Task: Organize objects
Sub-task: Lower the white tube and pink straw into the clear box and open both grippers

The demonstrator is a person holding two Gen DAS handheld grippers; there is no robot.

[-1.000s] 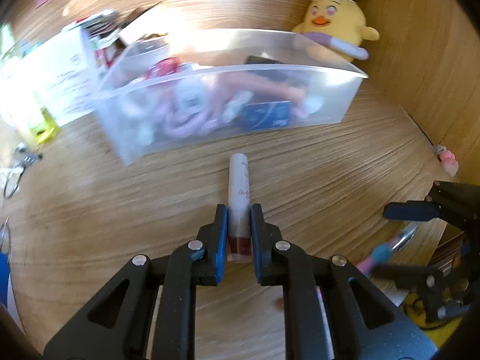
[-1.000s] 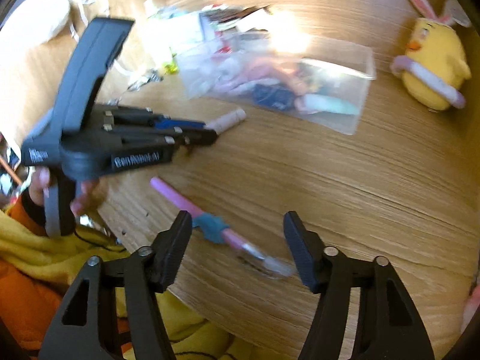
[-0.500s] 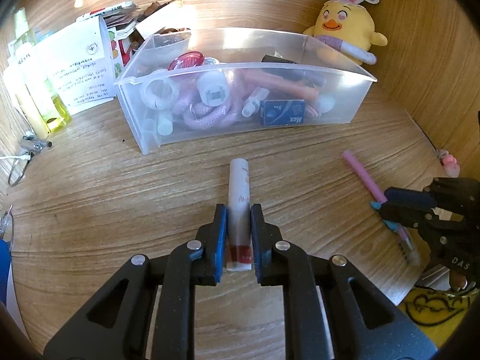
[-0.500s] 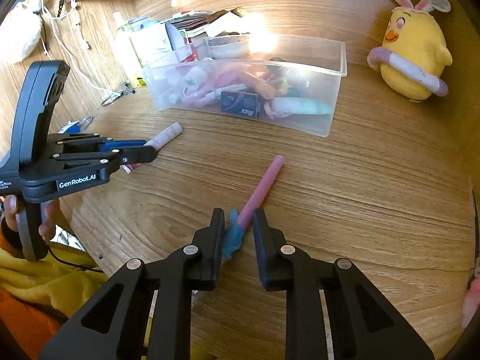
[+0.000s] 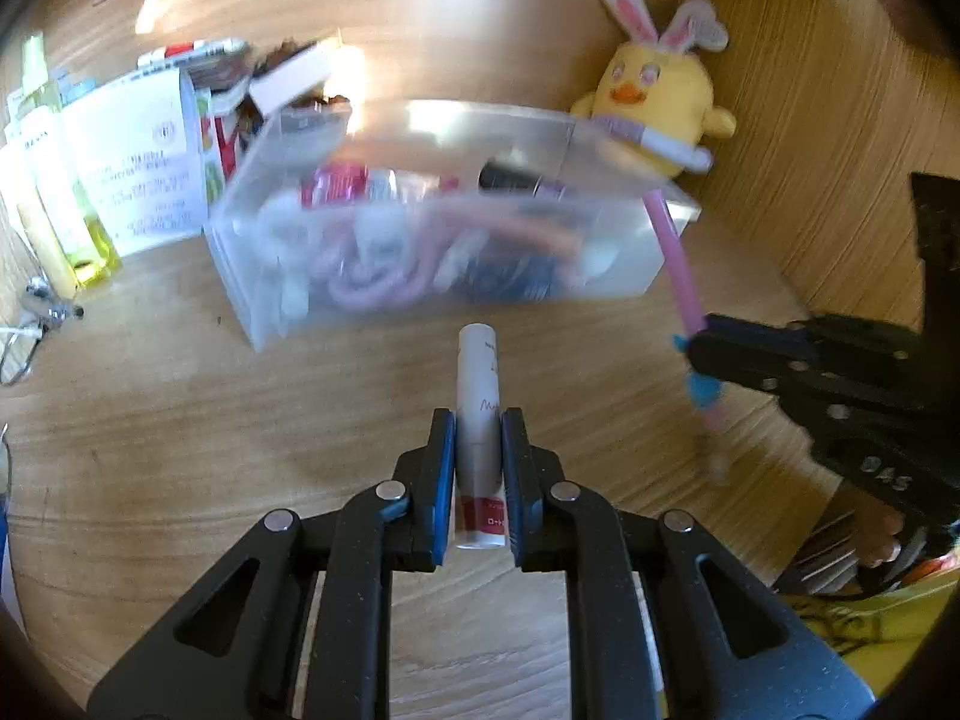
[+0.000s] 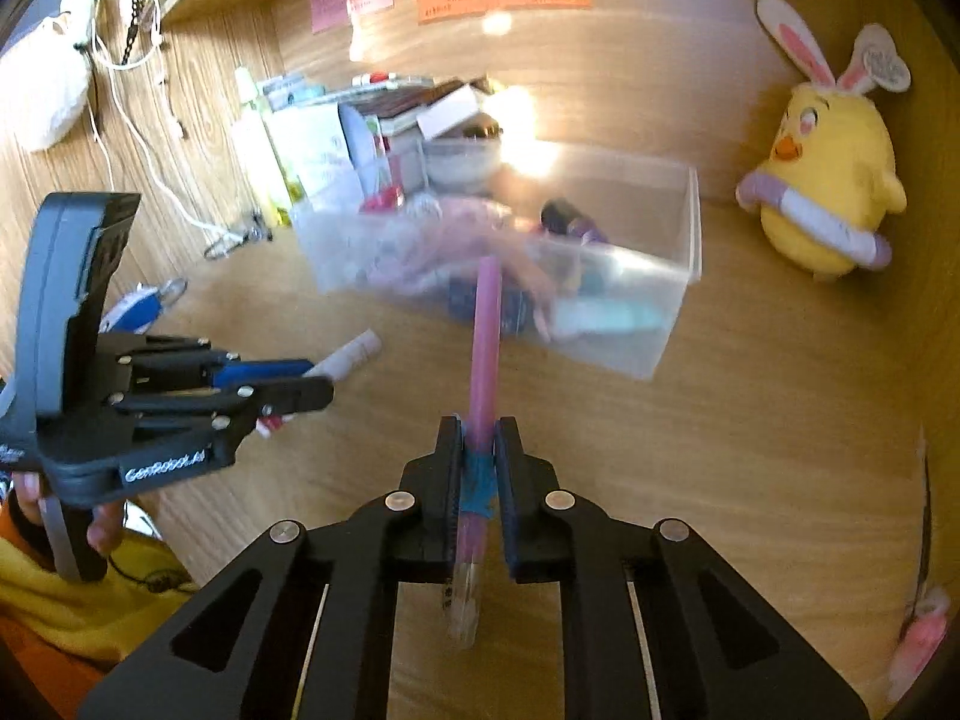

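My left gripper [image 5: 477, 420] is shut on a white tube with a red end [image 5: 477, 396] and holds it above the desk, pointing at a clear plastic bin [image 5: 624, 276] full of small items. My right gripper [image 6: 478, 429] is shut on a pink pen with a blue band [image 6: 486, 330], lifted off the desk and pointing at the same bin [image 6: 678, 276]. The right gripper [image 5: 699, 339] with the pen [image 5: 678, 258] shows at the right of the left wrist view. The left gripper [image 6: 321, 387] with the tube [image 6: 354, 354] shows at the left of the right wrist view.
A yellow plush chick with bunny ears [image 6: 822, 180] sits right of the bin against the wooden wall. Boxes, papers and bottles [image 5: 132, 168] stand left of and behind the bin. Cables [image 6: 138, 102] hang on the left wall. A small pink item [image 6: 918, 642] lies at the desk's right edge.
My right gripper closed on the pink pen and lifted it off the desk toward the bin. My left gripper keeps the white tube and has moved closer to the bin.
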